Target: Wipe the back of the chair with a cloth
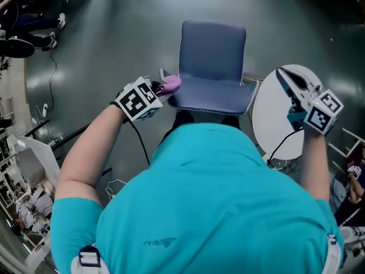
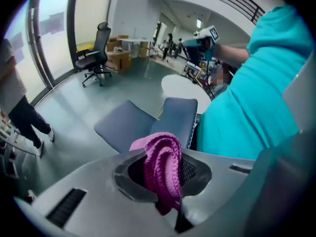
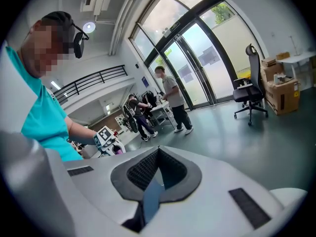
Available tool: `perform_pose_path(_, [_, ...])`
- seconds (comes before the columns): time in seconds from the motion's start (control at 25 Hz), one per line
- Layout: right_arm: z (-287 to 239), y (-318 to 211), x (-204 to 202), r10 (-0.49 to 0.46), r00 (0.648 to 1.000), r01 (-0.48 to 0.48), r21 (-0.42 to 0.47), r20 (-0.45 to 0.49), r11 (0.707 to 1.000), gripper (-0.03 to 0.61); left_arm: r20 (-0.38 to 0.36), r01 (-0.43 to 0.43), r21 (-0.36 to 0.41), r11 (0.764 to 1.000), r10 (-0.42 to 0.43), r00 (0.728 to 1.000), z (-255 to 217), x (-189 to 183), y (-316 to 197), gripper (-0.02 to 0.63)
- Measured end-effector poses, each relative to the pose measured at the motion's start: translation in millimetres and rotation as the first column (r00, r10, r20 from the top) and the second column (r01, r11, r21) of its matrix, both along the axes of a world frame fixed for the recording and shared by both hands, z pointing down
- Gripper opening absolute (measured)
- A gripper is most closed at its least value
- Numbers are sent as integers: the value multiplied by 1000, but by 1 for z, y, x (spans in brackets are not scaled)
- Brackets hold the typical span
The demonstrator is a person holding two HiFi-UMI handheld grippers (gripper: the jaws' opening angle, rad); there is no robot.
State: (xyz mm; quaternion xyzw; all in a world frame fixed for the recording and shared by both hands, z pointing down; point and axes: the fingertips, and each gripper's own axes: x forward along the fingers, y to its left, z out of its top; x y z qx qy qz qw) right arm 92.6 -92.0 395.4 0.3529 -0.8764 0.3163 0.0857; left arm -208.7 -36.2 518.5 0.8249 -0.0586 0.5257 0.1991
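Holding the cloth (image 2: 163, 164) is the job of the left tongs (image 1: 165, 87): their jaws are closed on a bunched fold of the purple knit, which fills the gap between them and hangs a little below. From the head view the cloth sits at the left top corner of the chair (image 1: 212, 67) back (image 1: 211, 96), just beside its edge; whether it is already touching the upholstery I cannot tell. The person stands right behind the chair, with the back nearest and the seat (image 1: 212, 47) beyond it.

The right tongs (image 1: 283, 76) hang over the round white tabletop (image 1: 274, 127) to the chair's right, well apart from the chair. Their jaws are closed together with nothing between them.

By my reading, the step in hand is the start of the wipe: the cloth is gripped and brought to the back, but no stroke across it looks made yet. The next move would call for pressing the cloth flat against the back near that left corner and drawing it sideways toward the right edge, then working downward in further passes. The grip on the cloth should stay firm, since only a fold is pinched and dragging could pull it free. The chair looks light, so the idle right tongs could steady it if it shifts under the pressure
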Motion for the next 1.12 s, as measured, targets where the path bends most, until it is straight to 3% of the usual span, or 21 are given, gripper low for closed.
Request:
perform_pose_path(0.12, [10, 1, 6, -12, 1000, 12, -9, 4, 1000, -2, 96, -97, -41, 994, 100, 990, 24, 5, 19, 60])
perform_pose_path(0.36, [22, 14, 15, -11, 1000, 12, -26, 10, 1000, -2, 193, -223, -120, 967, 243, 951, 49, 16, 50, 60])
perform_pose_path(0.6, [27, 30, 39, 21, 999, -20, -38, 37, 999, -2, 246, -211, -149, 966, 243, 938, 47, 33, 53, 60])
perform_pose_path(1.12, [40, 33, 50, 70, 996, -68, -40, 49, 997, -2, 286, -224, -184, 957, 270, 919, 58, 28, 49, 60])
